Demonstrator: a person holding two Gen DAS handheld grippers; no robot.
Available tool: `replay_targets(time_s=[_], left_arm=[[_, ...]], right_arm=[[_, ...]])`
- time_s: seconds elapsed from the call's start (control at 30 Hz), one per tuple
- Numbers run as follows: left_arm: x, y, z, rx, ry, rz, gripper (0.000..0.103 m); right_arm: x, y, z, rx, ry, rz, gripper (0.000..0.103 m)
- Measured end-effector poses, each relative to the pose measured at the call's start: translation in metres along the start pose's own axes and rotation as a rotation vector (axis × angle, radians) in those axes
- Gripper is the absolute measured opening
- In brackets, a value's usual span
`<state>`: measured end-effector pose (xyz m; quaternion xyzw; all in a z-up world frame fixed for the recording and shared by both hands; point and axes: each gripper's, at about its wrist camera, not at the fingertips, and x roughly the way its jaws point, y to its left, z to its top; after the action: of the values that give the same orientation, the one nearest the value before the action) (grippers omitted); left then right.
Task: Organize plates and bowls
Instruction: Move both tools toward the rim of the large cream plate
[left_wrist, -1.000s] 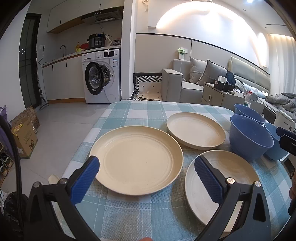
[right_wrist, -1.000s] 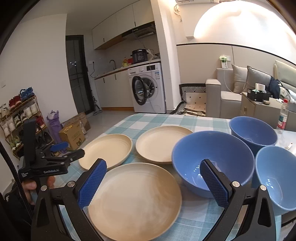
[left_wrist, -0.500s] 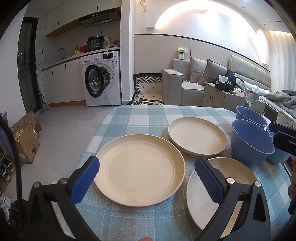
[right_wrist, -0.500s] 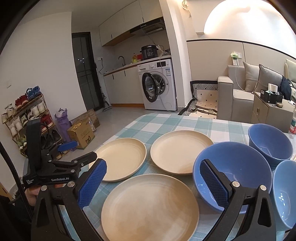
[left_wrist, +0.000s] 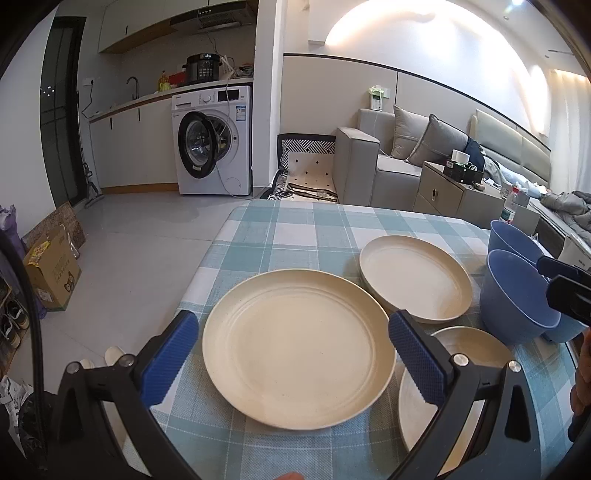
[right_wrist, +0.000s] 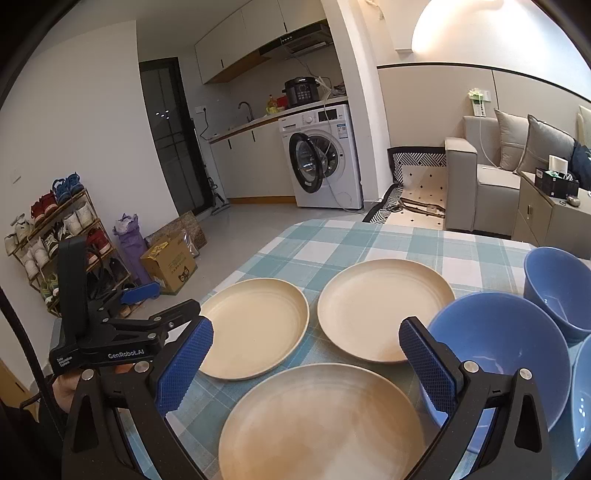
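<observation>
Hovering left gripper (left_wrist: 291, 354), spread wide and empty, over large round cream plate (left_wrist: 299, 347) on checked worktop (left_wrist: 295, 229); right gripper (right_wrist: 303, 354) also spread, empty, above nearest cream plate (right_wrist: 321, 424). Best pinching a rim edge, lifting level, stacking onto neighbour; blue bowls (right_wrist: 498, 350) just beside.

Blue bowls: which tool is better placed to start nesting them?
Right. The right tool sits open beside the nearest blue bowl; the left tool frames the left plate.

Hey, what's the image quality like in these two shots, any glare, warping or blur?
Left wrist view: fisheye bends the walls, the wall light blows out white, plates stay sharp. Right wrist view: same warping, black vignette corners, small highlights inside the bowl.
</observation>
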<state>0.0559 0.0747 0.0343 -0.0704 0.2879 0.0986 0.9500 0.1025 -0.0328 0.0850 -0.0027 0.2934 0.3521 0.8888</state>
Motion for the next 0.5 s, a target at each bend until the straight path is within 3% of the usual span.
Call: replay_targets(time_s=[0.5], left_arm=[[0.028, 0.019, 0.001, 0.01, 0.069, 0.021, 0.103]], right_arm=[[0.046, 0.001, 0.009, 0.021, 0.077, -0.03, 0.103]])
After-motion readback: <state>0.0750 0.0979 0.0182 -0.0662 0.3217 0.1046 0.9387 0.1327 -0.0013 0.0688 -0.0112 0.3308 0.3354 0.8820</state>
